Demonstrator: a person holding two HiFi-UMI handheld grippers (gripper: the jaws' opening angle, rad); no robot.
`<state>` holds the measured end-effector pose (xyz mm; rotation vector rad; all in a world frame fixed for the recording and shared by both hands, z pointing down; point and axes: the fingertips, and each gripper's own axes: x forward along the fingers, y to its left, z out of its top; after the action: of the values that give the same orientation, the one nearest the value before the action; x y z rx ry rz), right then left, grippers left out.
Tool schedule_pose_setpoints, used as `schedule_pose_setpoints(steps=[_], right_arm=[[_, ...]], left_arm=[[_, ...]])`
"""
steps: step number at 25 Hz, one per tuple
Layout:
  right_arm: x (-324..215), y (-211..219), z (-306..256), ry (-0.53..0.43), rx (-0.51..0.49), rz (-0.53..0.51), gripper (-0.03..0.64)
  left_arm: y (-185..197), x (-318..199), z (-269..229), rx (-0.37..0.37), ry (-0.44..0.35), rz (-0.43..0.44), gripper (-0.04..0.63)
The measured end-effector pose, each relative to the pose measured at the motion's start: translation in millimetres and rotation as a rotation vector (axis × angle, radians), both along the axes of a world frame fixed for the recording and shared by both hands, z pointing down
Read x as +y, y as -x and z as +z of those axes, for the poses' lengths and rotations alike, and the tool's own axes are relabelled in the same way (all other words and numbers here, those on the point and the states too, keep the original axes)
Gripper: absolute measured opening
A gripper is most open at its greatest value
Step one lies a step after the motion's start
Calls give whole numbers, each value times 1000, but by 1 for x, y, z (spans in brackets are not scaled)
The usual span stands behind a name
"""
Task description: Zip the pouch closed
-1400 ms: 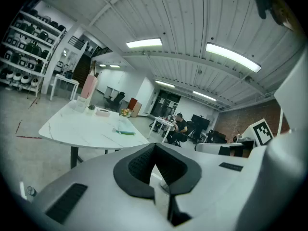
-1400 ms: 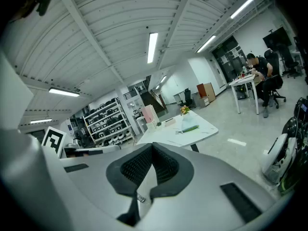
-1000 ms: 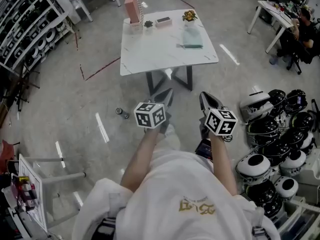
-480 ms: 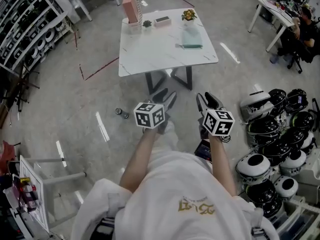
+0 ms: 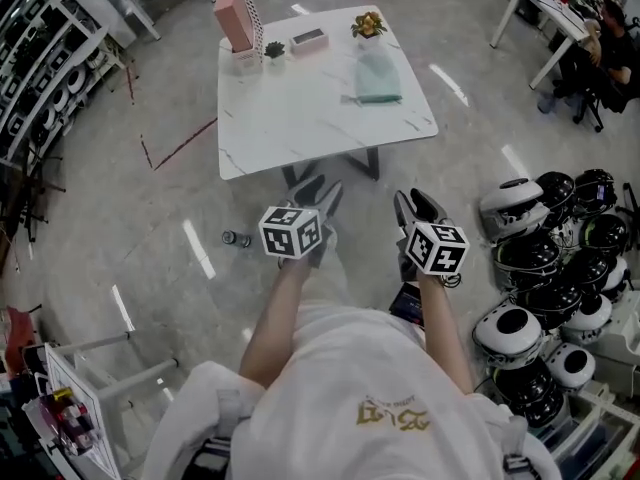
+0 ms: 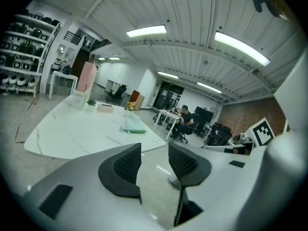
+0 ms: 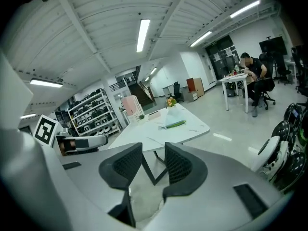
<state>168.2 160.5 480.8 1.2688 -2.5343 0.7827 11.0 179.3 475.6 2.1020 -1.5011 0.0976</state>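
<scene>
Since a moment ago we have drawn closer to the table (image 5: 300,118), and both claws have just been opening: the left claw (image 5: 318,193) and the right claw (image 5: 420,206) now gape, empty, close to our body. We judge the danger lies in nipping loose cloth or missing the small zip pull, so the pouch (image 5: 378,76) slides instead of closing. It lies flat on the table's far right part, pale green and soft-looking, just this side of a flower pot (image 5: 368,28); its zip we cannot make out.
</scene>
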Motion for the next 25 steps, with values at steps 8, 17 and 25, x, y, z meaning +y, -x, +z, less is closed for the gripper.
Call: schedule_pose_setpoints(steps=[8, 17, 25], right_arm=[[-115, 52, 40, 71, 109, 32, 155], [-203, 93, 65, 134, 196, 77, 184], [-241, 117, 84, 167, 279, 71, 187]], left_arm=[[59, -135, 25, -15, 66, 68, 196], [87, -241, 55, -74, 135, 232, 198], [89, -286, 84, -89, 188, 382, 198]])
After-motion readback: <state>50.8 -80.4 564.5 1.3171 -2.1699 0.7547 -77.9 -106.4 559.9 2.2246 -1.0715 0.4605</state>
